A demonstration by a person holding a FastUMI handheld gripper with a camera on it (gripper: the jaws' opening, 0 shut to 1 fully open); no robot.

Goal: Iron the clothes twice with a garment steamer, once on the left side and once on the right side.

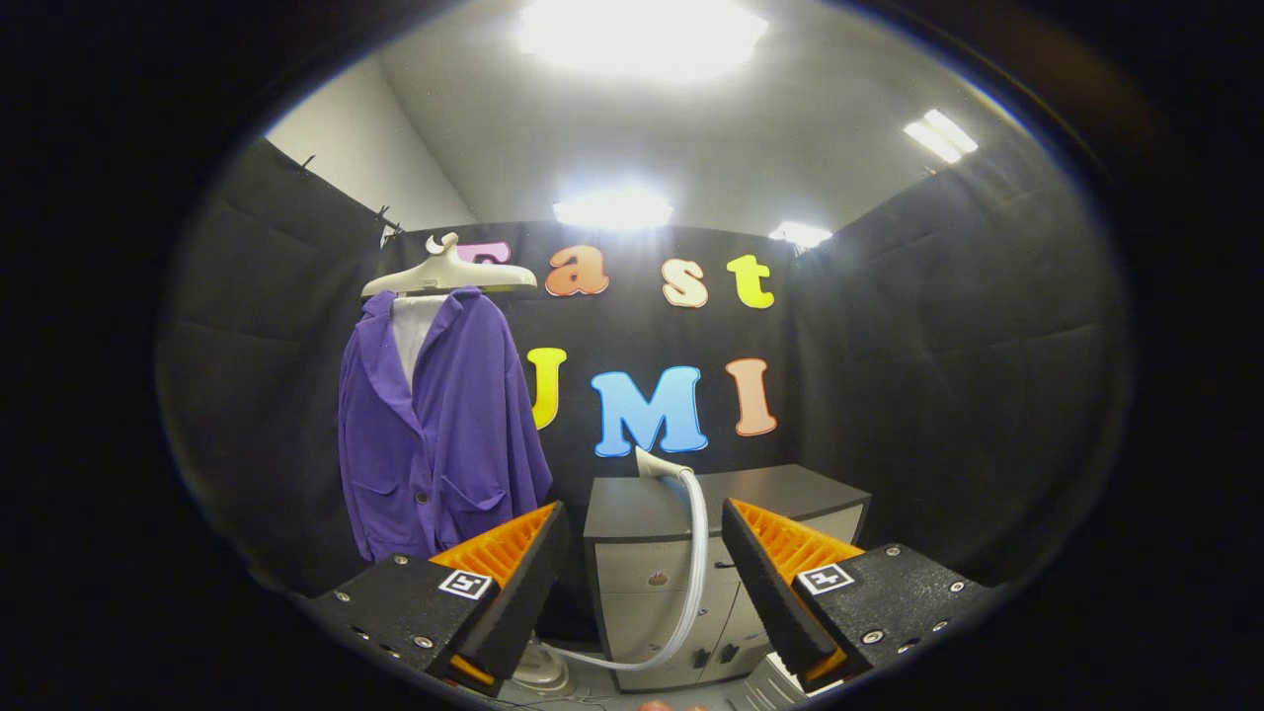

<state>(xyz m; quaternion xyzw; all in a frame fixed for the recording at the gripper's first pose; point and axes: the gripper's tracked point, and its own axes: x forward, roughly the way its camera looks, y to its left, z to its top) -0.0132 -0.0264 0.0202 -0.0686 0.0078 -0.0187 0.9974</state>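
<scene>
A jacket (pixel 439 425) hangs on a hanger (pixel 449 275) against the booth's back wall, up and to the left beyond the gripper (pixel 644 583). To its right a cabinet (pixel 691 553) stands against the same wall. The steamer head (pixel 657 464) rests on the cabinet's top near its back edge, and its hose (pixel 696 563) runs down over the front edge, across the cabinet's front, to the floor. The gripper's fingers stand apart with nothing between them, the hose and cabinet beyond the gap.

The gripper (pixel 644 583) has its fingers wide apart with nothing between them. Just ahead, a cabinet (pixel 726 499) and a bendy hose (pixel 697 553) block the way. Beyond the left finger, the purple jacket (pixel 444 425) hangs with free room in front.
</scene>
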